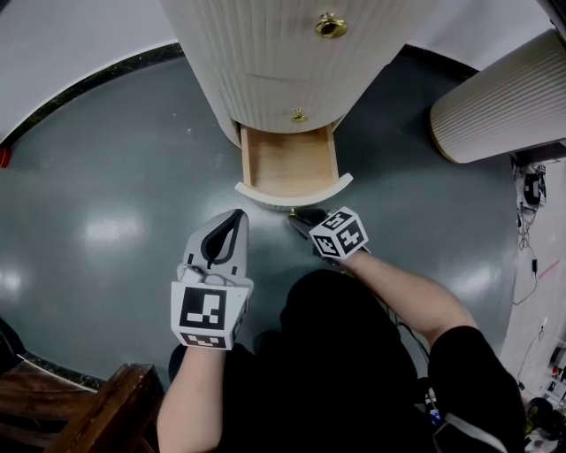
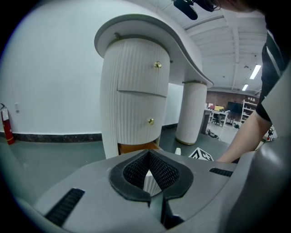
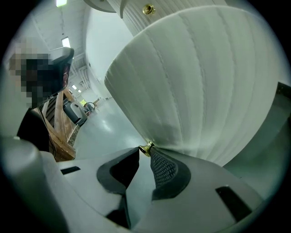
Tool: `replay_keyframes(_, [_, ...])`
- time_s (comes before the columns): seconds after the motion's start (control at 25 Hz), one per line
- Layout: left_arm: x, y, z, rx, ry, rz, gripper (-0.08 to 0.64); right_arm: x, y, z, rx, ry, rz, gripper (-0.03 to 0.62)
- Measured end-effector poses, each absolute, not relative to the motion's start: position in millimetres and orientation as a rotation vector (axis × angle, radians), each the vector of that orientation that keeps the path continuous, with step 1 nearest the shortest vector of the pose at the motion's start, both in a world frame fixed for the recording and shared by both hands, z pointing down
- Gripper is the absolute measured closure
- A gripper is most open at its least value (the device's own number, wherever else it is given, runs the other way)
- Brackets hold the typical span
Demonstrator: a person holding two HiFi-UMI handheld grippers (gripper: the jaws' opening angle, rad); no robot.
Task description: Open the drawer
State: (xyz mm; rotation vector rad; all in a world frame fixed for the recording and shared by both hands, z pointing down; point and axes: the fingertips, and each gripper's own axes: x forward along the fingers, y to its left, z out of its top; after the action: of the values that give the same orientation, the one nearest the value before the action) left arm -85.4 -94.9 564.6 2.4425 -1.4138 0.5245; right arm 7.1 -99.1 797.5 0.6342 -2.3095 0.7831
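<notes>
Clamping the small brass knob [image 3: 146,148] of the bottom drawer [image 1: 292,165], the right gripper [image 3: 145,150] has its jaws closed on it from both sides. The drawer's curved, ribbed white front fills most of the right gripper view behind them.

Seen from the head view, the drawer stands pulled out from the foot of the round ribbed cabinet [image 1: 265,62], just above the middle of the frame. Its bare wooden inside is showing and its curved white front faces the person. The right gripper [image 1: 298,217] sits at the lower edge of that front, with its marker cube [image 1: 340,234] just below and to the right.

The left gripper [image 1: 237,215] is at the lower left of the drawer, near it but not touching, over the grey floor [image 1: 115,203]. Its jaws are clenched tip to tip with nothing between them. The left gripper view shows the same: the left gripper [image 2: 148,154] has its tips meeting, and only a sliver of ribbed white surface shows through the gap lower down between the pads.

Higher on the cabinet, two closed drawers each carry a knob, the top knob [image 1: 331,26] and the middle knob [image 1: 299,115]. A second ribbed white column [image 1: 500,97] stands at the upper right of the frame, and a dark wooden piece [image 1: 97,416] fills the lower left corner.
</notes>
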Motion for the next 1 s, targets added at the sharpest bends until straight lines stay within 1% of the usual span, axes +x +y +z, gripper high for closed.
replay_keyframes(0.72, [-77, -95, 566, 2.456, -1.367, 0.520, 0.551, 11, -55, 797, 0.560, -2.336, 0.738, 0.523])
replay_keyframes(1.0, [-68, -87, 574, 2.506, -1.317, 0.624, 0.551, 12, -49, 798, 0.608, -2.298, 0.798, 0.522])
